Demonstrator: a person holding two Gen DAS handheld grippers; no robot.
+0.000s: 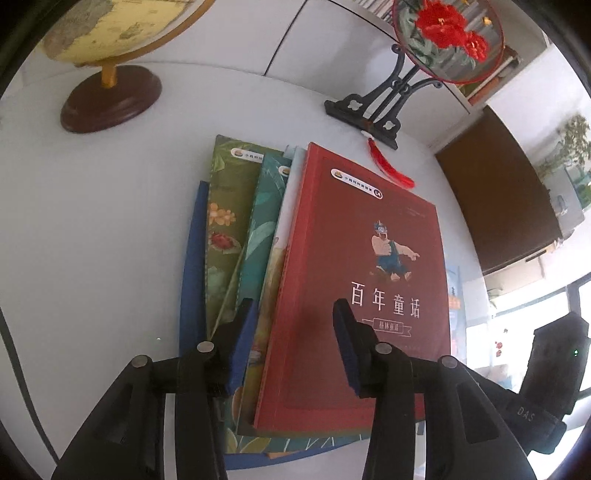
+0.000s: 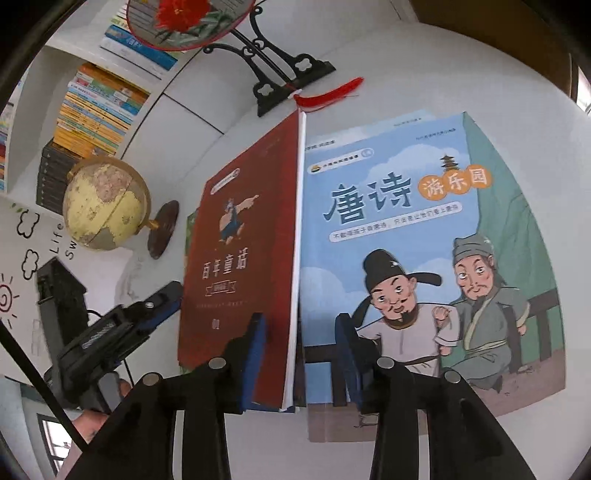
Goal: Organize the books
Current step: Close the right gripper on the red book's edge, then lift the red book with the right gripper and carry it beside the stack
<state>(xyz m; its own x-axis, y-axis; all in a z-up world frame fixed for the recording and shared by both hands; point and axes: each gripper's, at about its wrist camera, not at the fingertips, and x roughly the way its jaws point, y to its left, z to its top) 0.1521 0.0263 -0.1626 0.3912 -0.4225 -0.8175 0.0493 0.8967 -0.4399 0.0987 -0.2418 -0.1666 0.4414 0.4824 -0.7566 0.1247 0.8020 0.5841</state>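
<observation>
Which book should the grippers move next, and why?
Probably the blue poem book. It lies alone on the table, beside the stack topped by the red book. The right gripper hangs open over the seam between them, so closing on the blue book's edge looks like the handiest next step.

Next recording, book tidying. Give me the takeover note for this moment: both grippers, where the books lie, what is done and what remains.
Left gripper: open, holding nothing, over the left edge of the red book.
Right gripper: open, holding nothing, straddling the red book's page edge and the blue poetry book.
Books: the red book tops a fanned, uneven stack on the white table, in front of the globe and the fan stand. The blue poetry book lies flat right beside the stack, another cover showing beneath it.
Done: most books are gathered into one pile.
Left: square up the stack, add the blue poetry book and what lies under it.
</observation>
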